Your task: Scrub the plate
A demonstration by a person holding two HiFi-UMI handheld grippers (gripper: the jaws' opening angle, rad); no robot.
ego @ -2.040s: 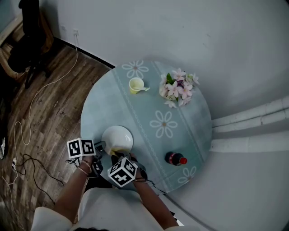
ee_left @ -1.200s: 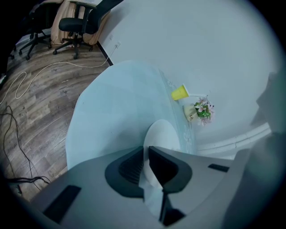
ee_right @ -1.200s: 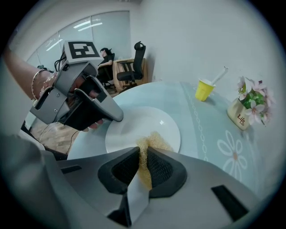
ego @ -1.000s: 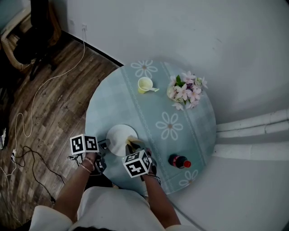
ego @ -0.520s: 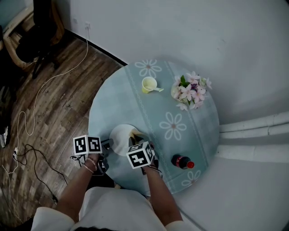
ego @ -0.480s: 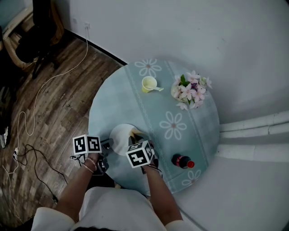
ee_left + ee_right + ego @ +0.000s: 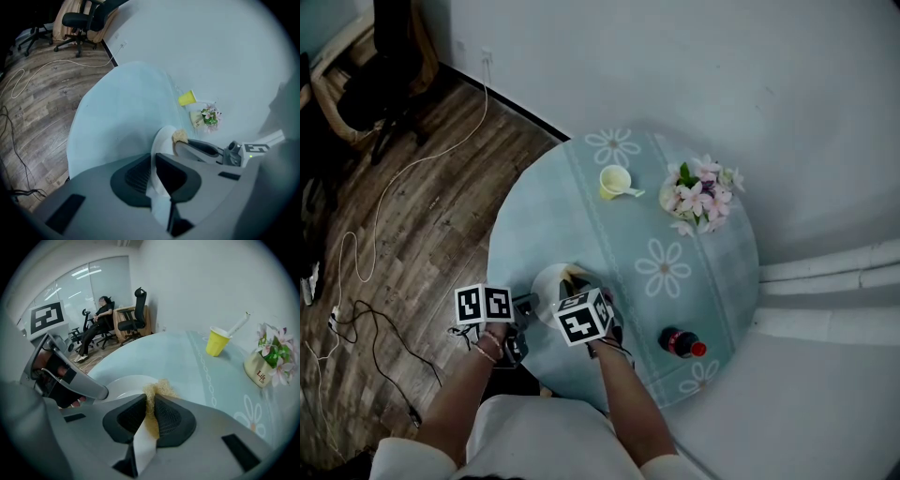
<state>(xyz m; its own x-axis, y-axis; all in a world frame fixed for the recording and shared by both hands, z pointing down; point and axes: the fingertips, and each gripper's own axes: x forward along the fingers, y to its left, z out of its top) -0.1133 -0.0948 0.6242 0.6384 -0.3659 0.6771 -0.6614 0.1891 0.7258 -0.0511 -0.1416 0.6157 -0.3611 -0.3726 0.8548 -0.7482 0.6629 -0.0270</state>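
Near table [image 7: 581,216] edge, plate [image 7: 547,289] face-up

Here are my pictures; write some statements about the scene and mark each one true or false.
1. The left gripper is shut on the white plate's rim. True; its jaws have just closed further on it.
2. The right gripper holds the yellow cup. False: it is shut on a tan sponge; the cup stands across the table.
3. The bottle has a blue cap. False: red.
4. Flowers stand on the table. True.
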